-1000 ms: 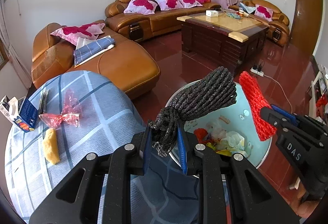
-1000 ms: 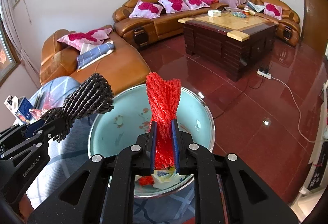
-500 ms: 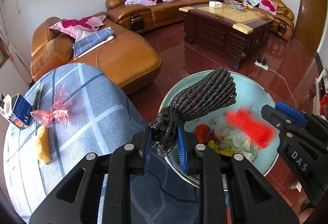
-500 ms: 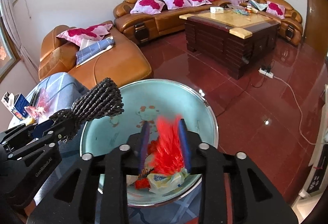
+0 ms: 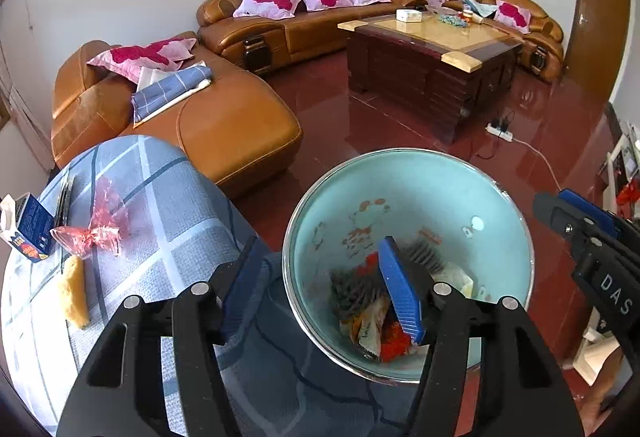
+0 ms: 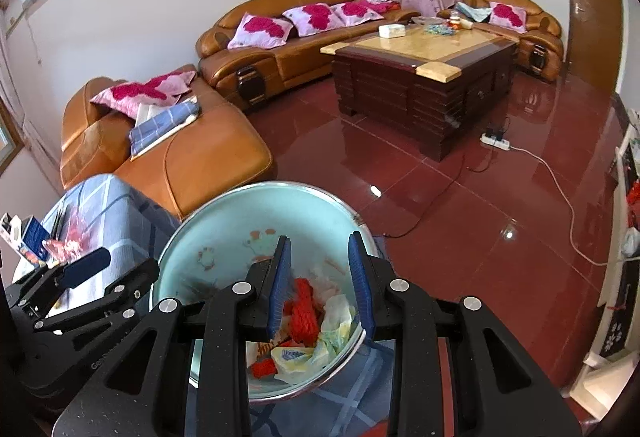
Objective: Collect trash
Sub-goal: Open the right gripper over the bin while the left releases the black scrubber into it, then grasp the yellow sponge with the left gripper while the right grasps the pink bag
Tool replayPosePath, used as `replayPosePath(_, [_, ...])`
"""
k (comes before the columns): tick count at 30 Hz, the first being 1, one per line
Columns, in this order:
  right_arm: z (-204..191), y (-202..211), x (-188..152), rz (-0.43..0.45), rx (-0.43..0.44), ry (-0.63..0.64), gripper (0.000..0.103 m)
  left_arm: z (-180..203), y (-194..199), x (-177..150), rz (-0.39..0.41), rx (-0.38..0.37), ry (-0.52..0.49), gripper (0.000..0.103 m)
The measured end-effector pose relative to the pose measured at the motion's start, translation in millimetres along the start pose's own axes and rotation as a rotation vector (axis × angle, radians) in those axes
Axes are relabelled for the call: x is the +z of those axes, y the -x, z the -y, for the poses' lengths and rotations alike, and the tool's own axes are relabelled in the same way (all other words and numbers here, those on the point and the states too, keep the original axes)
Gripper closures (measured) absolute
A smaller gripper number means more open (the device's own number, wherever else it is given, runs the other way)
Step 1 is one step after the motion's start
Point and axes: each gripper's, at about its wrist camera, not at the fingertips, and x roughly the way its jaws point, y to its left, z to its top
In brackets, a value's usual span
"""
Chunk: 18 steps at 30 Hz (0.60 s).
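In the basin [image 6: 224,221], red net [image 6: 304,305] below open right gripper [image 6: 320,287]

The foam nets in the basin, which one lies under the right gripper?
The red foam net, between the right gripper's open jaws; the dark grey net lies toward the left gripper.

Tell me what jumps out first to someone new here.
The pale blue basin on the checked cloth, heaped with trash: the red foam net and the dark foam net lie inside. Above it, the left gripper is opening with nothing between its fingers; the right gripper hangs open.
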Motion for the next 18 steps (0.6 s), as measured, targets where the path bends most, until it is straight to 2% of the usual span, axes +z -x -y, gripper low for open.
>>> replayPosePath(9, [-17, 11, 1, 0.020, 0.020, 0.023, 0.070, -23, 22, -6, 0.032, 0.035, 0.035, 0.028])
replayPosePath(14, [-44, 12, -2, 0.018, 0.074, 0.080, 0.066, -64, 34, -22, 0.034, 0.095, 0.103, 0.027])
replayPosePath(18, [-75, 6, -2, 0.007, 0.124, 0.125, 0.066, -113, 42, -43, 0.018, 0.160, 0.183, 0.027])
